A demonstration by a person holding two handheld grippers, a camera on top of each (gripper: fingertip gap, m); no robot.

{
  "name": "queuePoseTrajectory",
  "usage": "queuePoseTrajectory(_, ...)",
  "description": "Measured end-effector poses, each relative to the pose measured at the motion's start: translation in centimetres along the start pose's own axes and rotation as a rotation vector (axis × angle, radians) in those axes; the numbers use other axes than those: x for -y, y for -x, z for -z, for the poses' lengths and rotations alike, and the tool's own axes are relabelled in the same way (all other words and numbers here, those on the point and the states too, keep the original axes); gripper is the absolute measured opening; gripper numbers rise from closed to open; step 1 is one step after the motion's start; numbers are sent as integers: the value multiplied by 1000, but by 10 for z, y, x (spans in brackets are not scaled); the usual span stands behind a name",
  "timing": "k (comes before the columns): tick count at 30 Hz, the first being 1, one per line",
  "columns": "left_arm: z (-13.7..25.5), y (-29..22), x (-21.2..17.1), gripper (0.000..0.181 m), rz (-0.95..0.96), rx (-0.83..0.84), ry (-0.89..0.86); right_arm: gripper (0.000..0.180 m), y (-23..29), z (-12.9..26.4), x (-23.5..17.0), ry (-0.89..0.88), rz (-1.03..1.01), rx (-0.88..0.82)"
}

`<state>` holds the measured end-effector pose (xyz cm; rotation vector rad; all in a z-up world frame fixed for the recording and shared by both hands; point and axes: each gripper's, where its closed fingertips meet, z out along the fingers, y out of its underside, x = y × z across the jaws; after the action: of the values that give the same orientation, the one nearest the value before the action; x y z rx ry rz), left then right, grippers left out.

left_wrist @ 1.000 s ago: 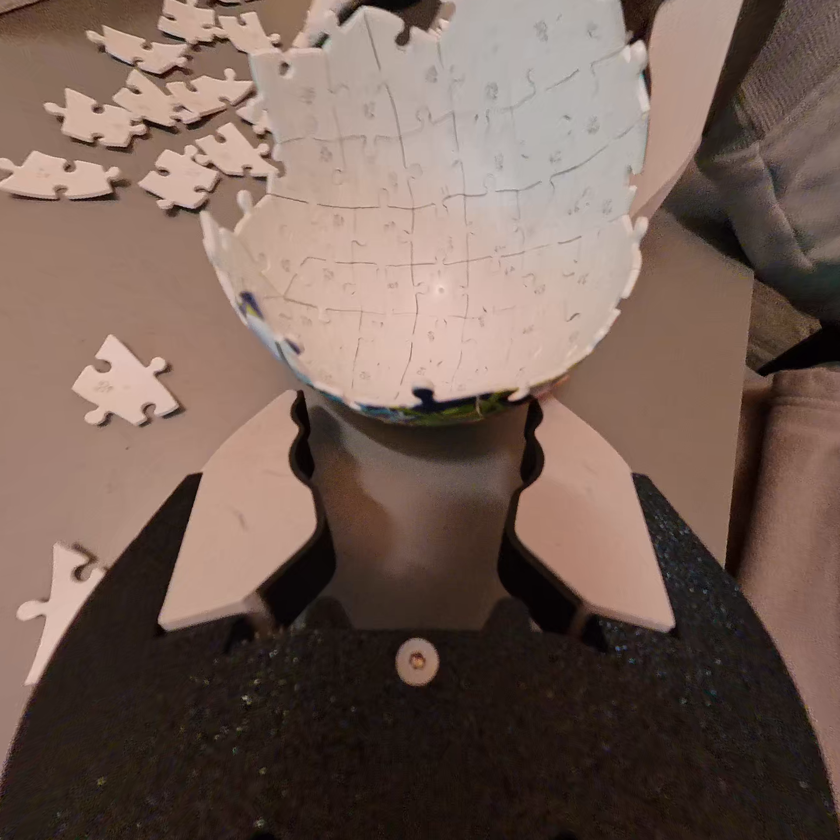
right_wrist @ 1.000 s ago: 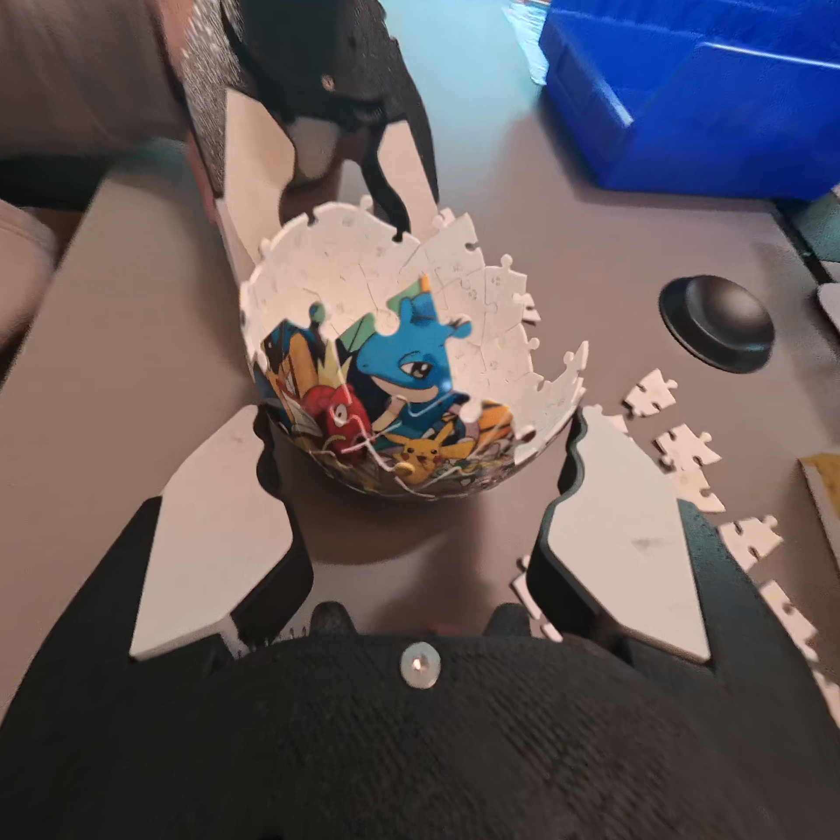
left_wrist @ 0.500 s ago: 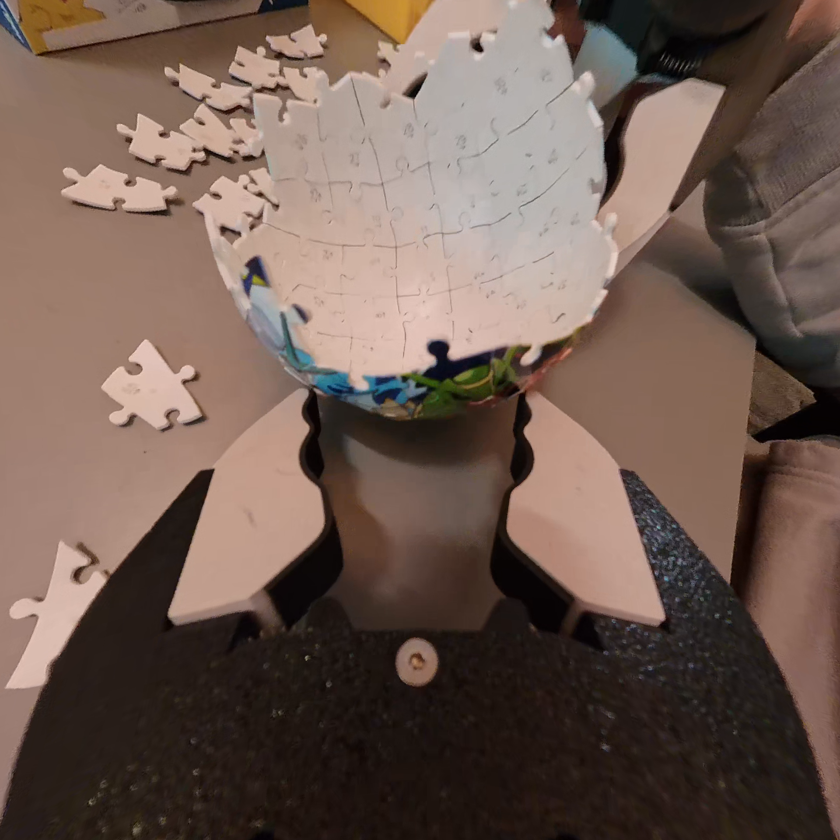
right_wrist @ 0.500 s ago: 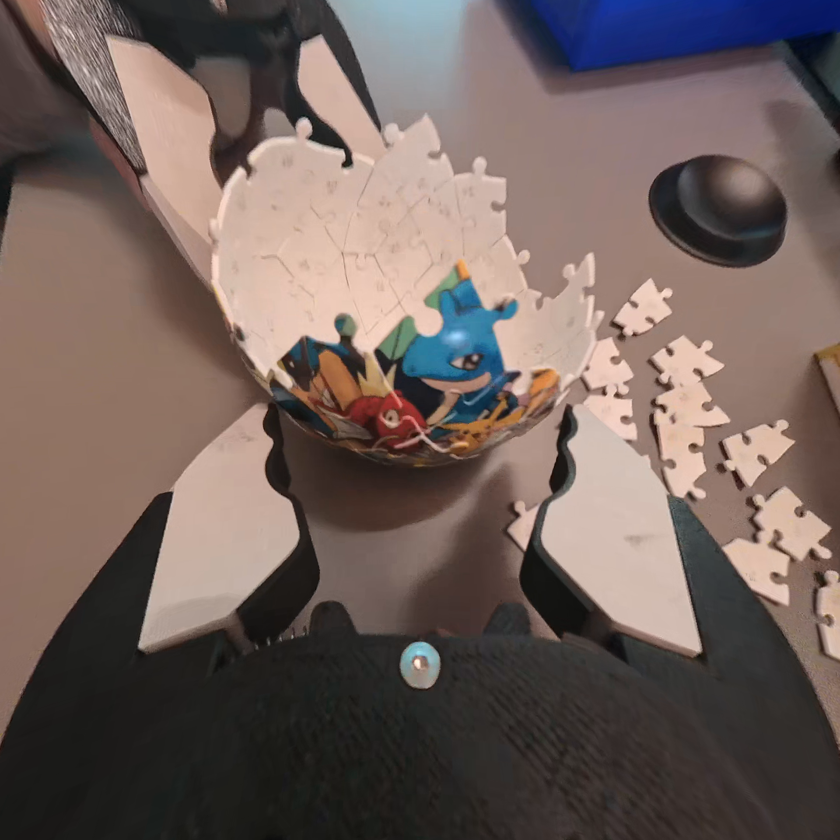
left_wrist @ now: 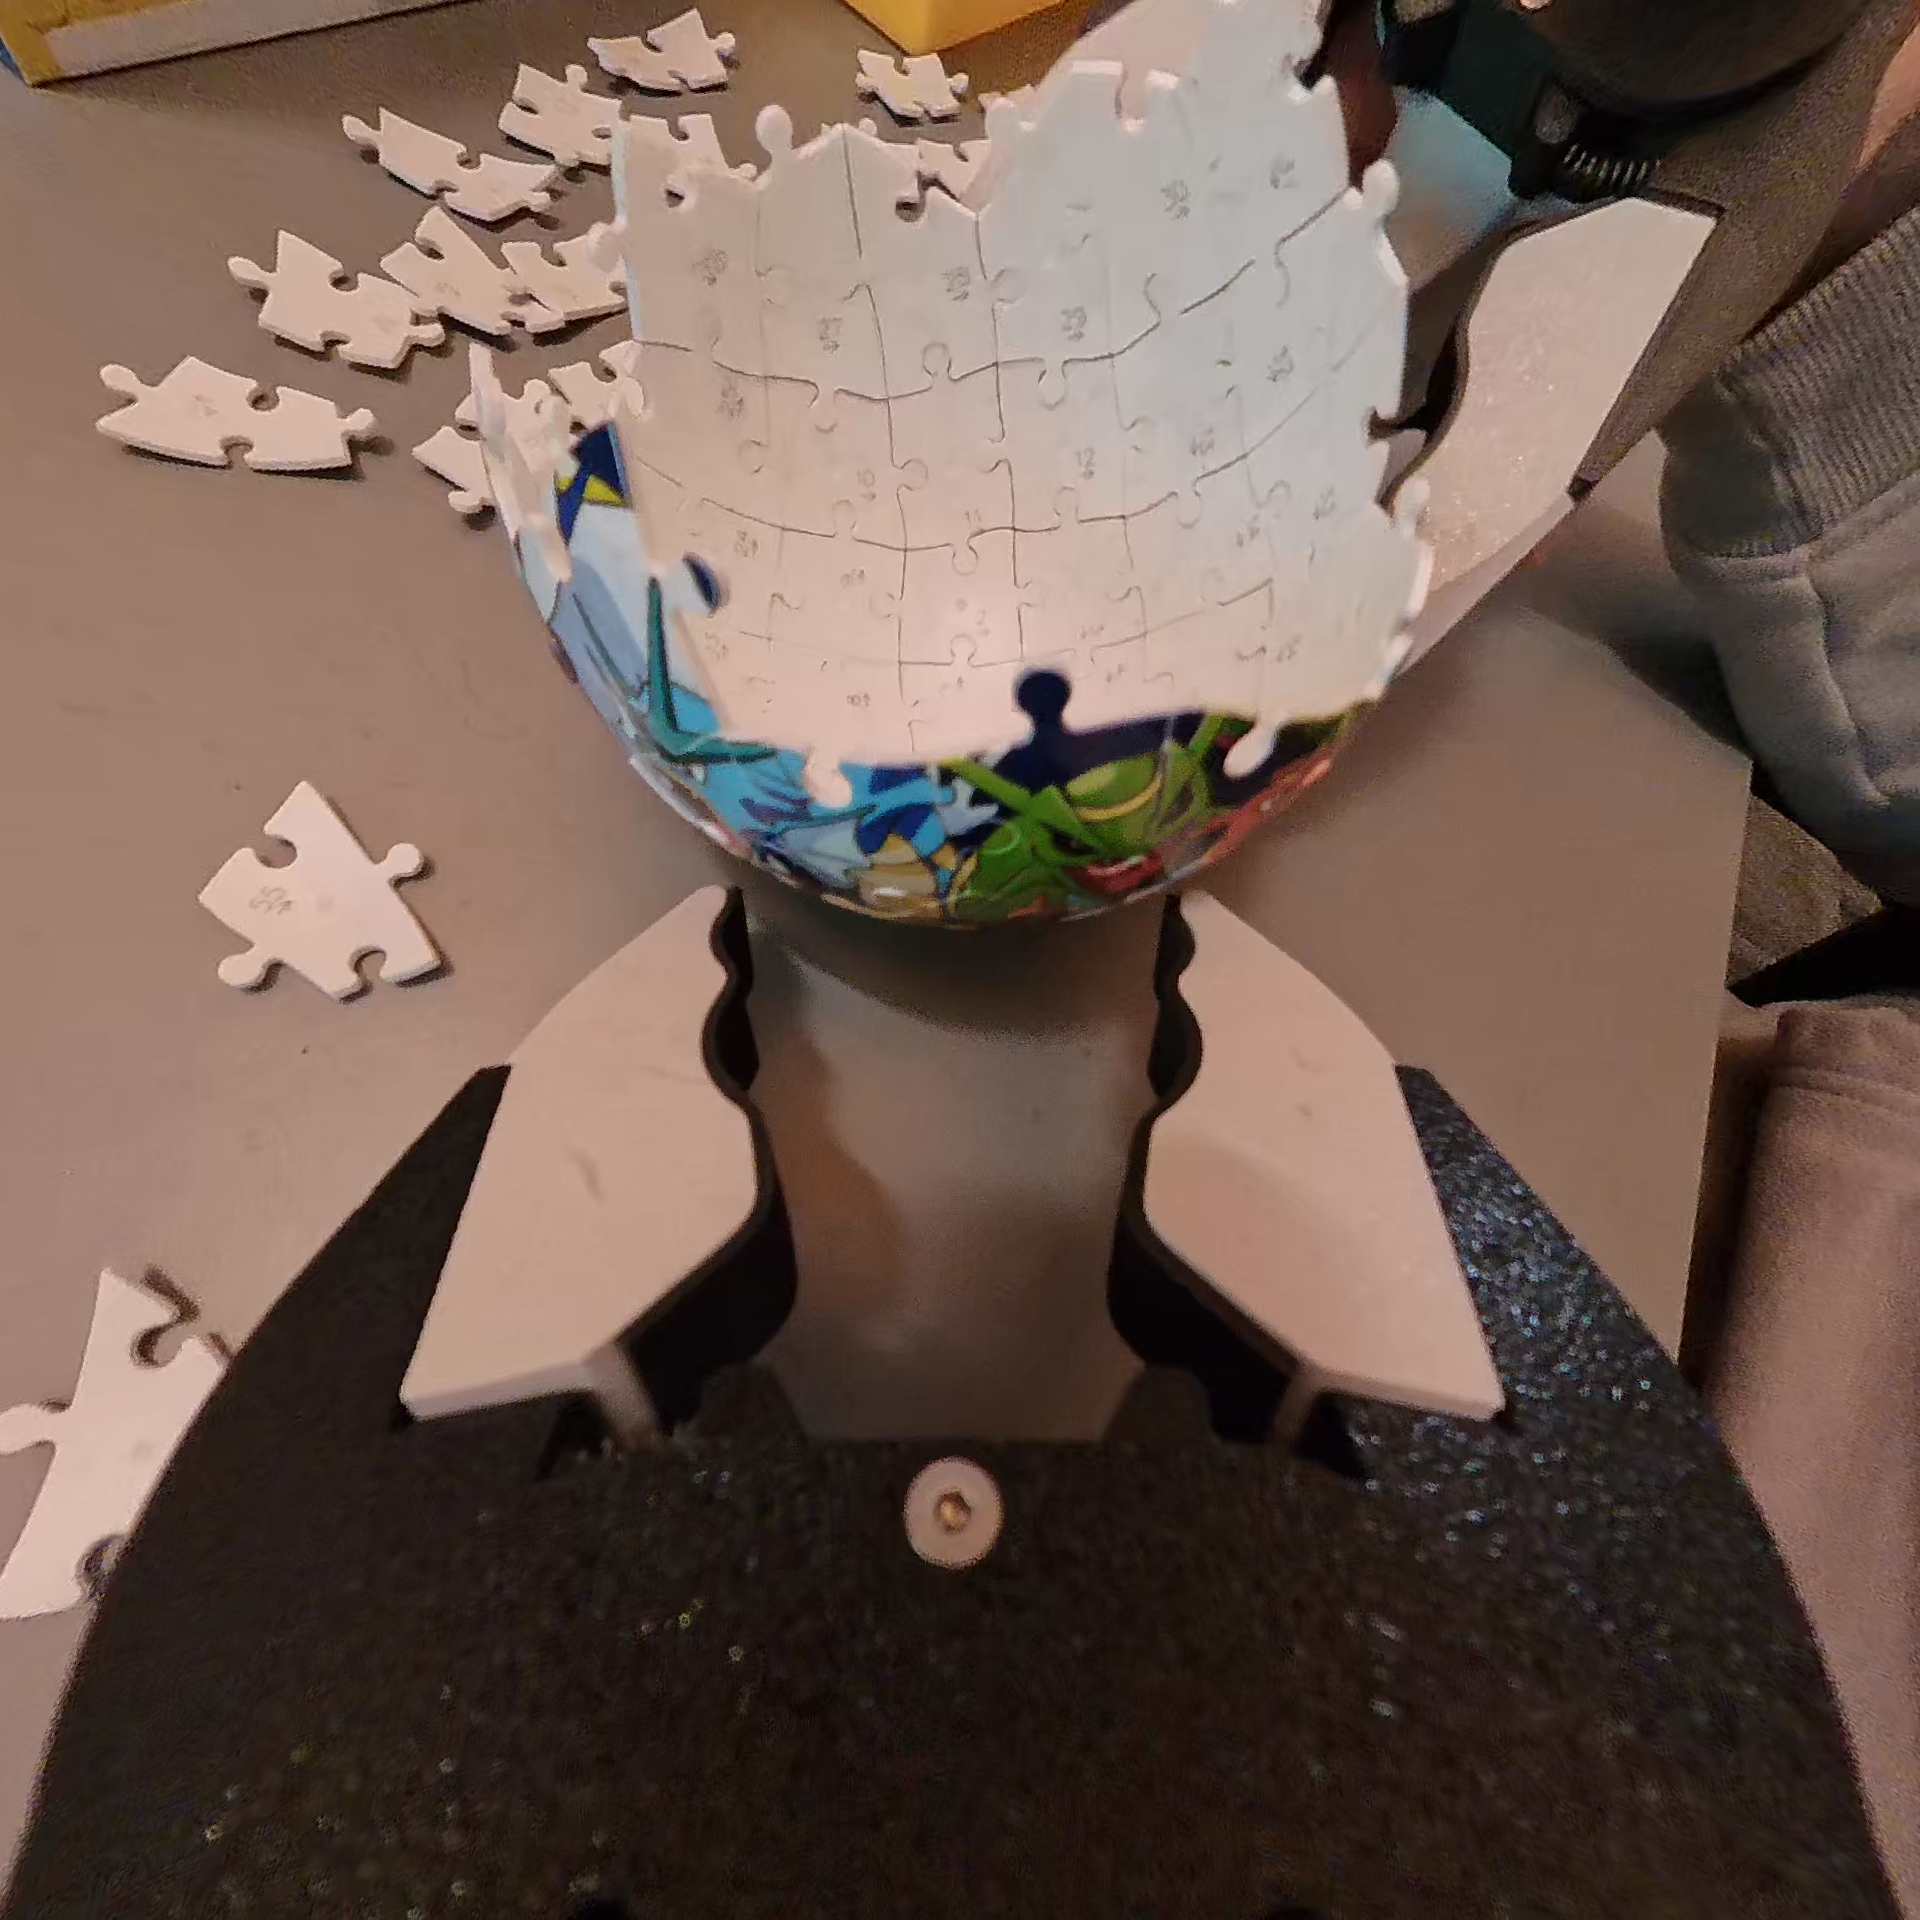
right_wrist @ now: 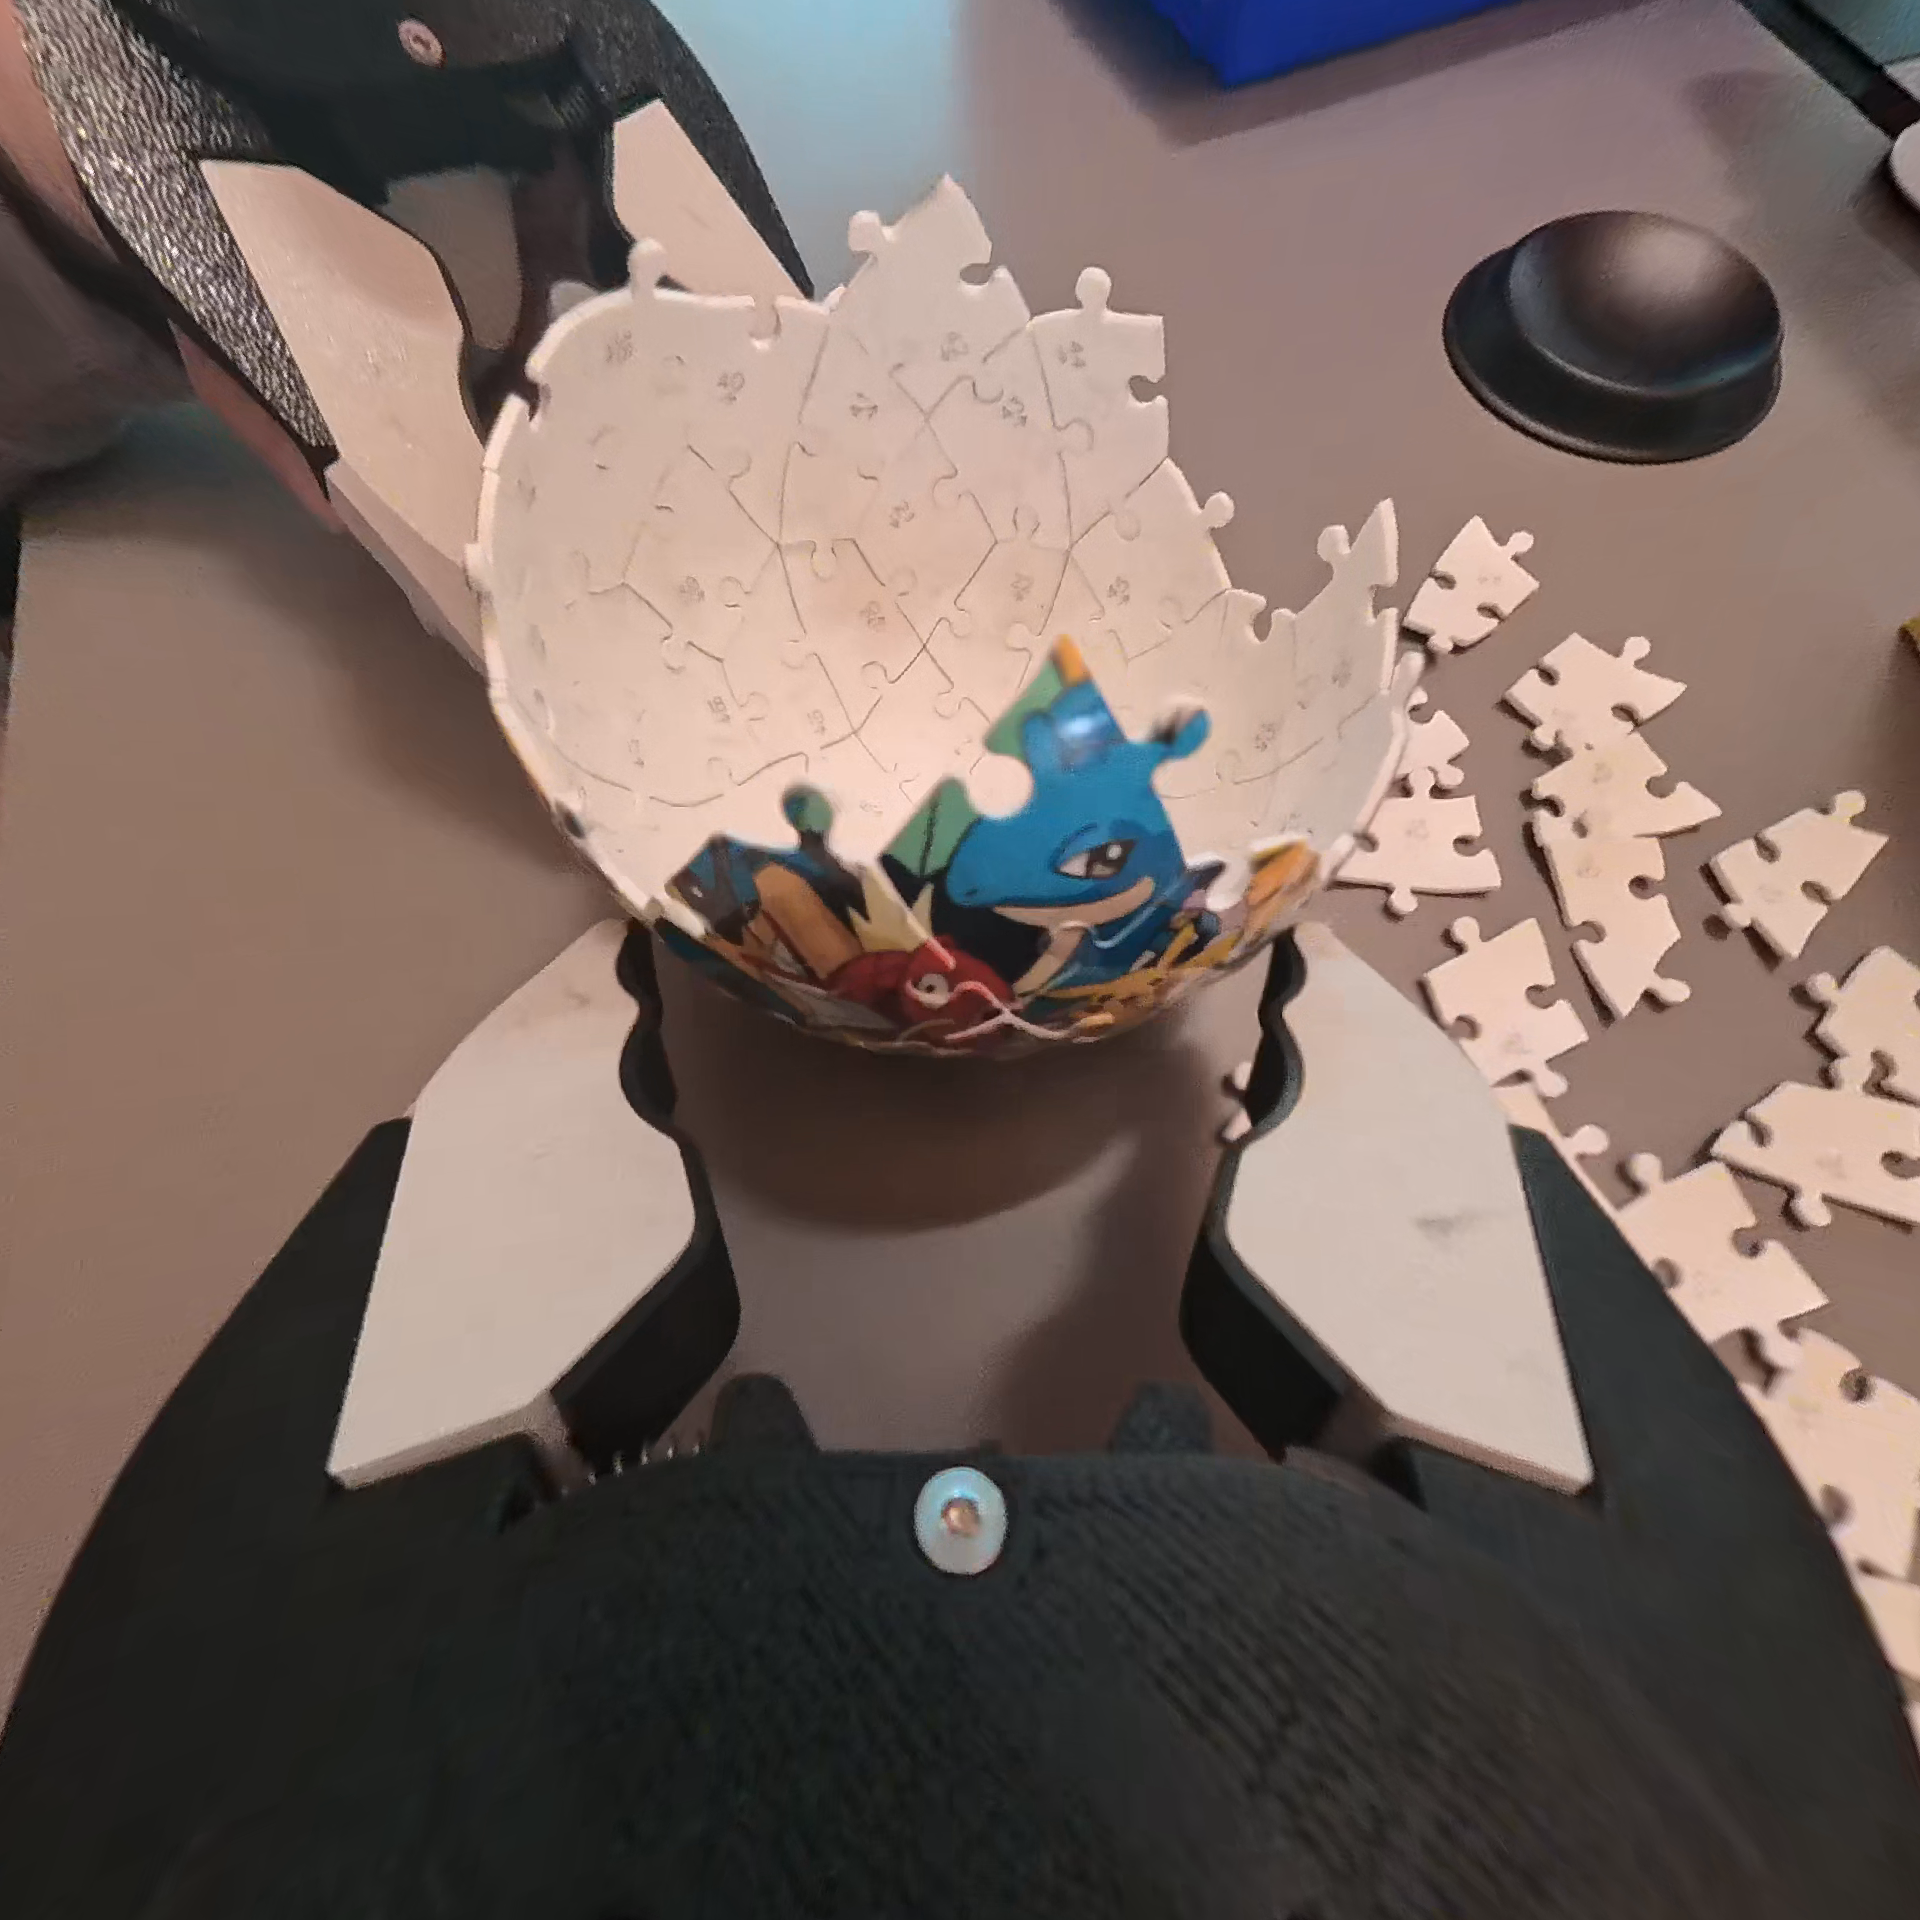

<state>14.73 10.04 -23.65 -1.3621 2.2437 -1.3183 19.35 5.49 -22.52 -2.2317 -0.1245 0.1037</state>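
The half-built puzzle bowl (right_wrist: 935, 644) sits on the table (right_wrist: 208, 831), straight ahead of both spread, empty grippers: right gripper (right_wrist: 956, 966) nearly touching, left gripper (left_wrist: 951, 914) opposite, equally near.

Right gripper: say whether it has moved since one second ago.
Yes. Right gripper came closer and tipped downward: the black dome looks bigger, higher in frame.

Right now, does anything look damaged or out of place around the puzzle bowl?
Nothing looks damaged. The bowl is only part-built, with a jagged rim, and sits upright on the table. Loose pieces lie scattered white side up beside it.
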Motion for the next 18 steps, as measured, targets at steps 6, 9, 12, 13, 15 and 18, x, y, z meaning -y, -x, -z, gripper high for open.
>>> queuePoseTrajectory(6,-3,-5,0,75,-9,-18,12,107,5,-1,-12,32,-36,-19)
queuePoseTrajectory(9,-4,-6,-1,77,-27,-17,27,108,9,0,-11,0,-53,-17)
queuePoseTrajectory(12,-4,-7,-1,78,-34,-22,28,112,8,-2,-4,-60,-37,-48)
queuePoseTrajectory(13,-4,-7,-1,78,-33,-26,29,113,9,-4,-3,-68,-37,-49)
queuePoseTrajectory(15,-4,-8,-2,78,-33,-26,38,121,10,-7,-2,-59,-13,-66)
queuePoseTrajectory(18,-4,-10,-5,77,-34,-34,44,126,7,-11,0,-66,59,-114)
